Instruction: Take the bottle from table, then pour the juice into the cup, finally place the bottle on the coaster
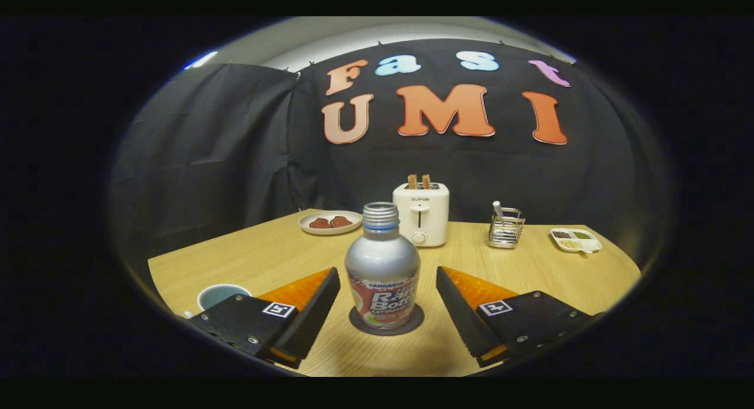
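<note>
A silver bottle [382, 267] with a printed label and an uncapped threaded neck stands upright on a dark round coaster [386, 325] on the wooden table [530, 273]. My gripper [387, 279] is open, and the bottle stands in the gap between the two fingers with clear space on each side. Neither finger touches it. A pale blue cup [221, 295] sits to the left, just beyond the left finger [318, 297], partly hidden by the gripper body.
Behind the bottle stands a white toaster [420, 213] with two slices in it. A plate with dark food [330, 222] lies at the back left. A wire holder [505, 227] and a small divided dish [576, 239] sit at the back right.
</note>
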Demonstrator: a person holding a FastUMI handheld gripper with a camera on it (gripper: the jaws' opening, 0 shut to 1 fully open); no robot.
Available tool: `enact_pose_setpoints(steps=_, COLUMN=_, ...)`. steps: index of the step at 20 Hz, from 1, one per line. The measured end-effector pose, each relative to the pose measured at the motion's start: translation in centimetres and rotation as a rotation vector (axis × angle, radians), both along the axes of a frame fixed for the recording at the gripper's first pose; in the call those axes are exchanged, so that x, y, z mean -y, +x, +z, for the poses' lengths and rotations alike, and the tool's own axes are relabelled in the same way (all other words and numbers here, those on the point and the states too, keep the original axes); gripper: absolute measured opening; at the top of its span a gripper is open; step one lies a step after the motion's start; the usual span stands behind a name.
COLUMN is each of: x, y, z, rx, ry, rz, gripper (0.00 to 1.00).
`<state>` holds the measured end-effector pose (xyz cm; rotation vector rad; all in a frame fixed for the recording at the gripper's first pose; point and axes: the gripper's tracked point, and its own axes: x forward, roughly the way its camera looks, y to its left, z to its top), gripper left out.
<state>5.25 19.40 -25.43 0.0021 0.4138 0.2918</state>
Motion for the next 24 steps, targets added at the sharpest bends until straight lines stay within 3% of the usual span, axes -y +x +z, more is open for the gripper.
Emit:
enact_pose_setpoints(steps=11, x=7.1, y=-4.3, z=12.5, rx=0.174, ry=0.004, rz=-0.125, gripper=0.97)
enact_pose_setpoints(steps=24, x=15.9, y=-9.9, z=20.5, rx=0.339, ry=-0.009, rz=-0.314, gripper=0.97)
